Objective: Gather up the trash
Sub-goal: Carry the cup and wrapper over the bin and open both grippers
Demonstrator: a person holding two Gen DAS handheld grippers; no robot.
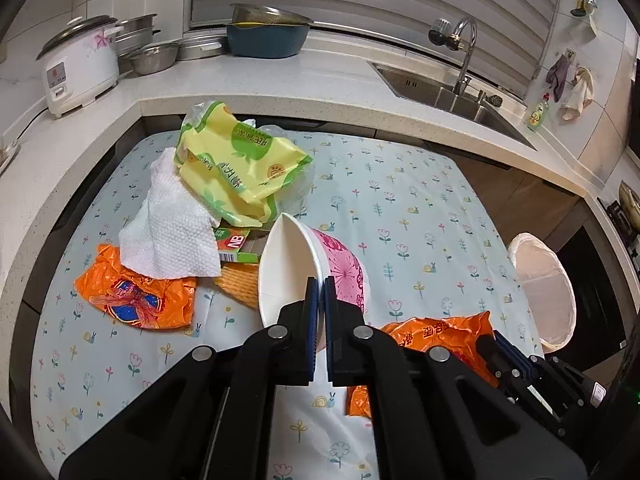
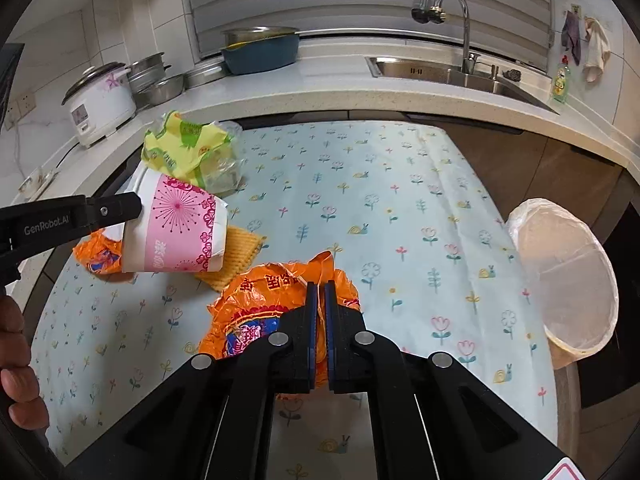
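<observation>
- Blue pads of the left claw (image 1: 320, 292) are clenched on the rim of a white paper cup with a pink band (image 1: 316, 268), at the lower centre of the left view; the cup is tilted, lifted off the surface, its mouth facing left.
- Black jaws of the right claw (image 2: 320, 296) are clamped on an orange plastic bag (image 2: 272, 300), low in the centre of the right view.
- Just behind the cup lie a yellow waffle-textured cloth (image 1: 240, 284), a small green and red box (image 1: 234, 244), a white paper towel (image 1: 172, 232) and a second orange bag (image 1: 136, 296), all at the left of the flower-print surface (image 1: 420, 208).
- Further up, a yellow-green wrapper (image 1: 236, 160) rests near the surface's far edge.
- At the right edge stands a bin lined with a pale bag (image 1: 544, 292), beside the surface.
- Beyond, the counter carries a rice cooker (image 1: 80, 64) at upper left and a sink (image 1: 440, 88) at upper right.
</observation>
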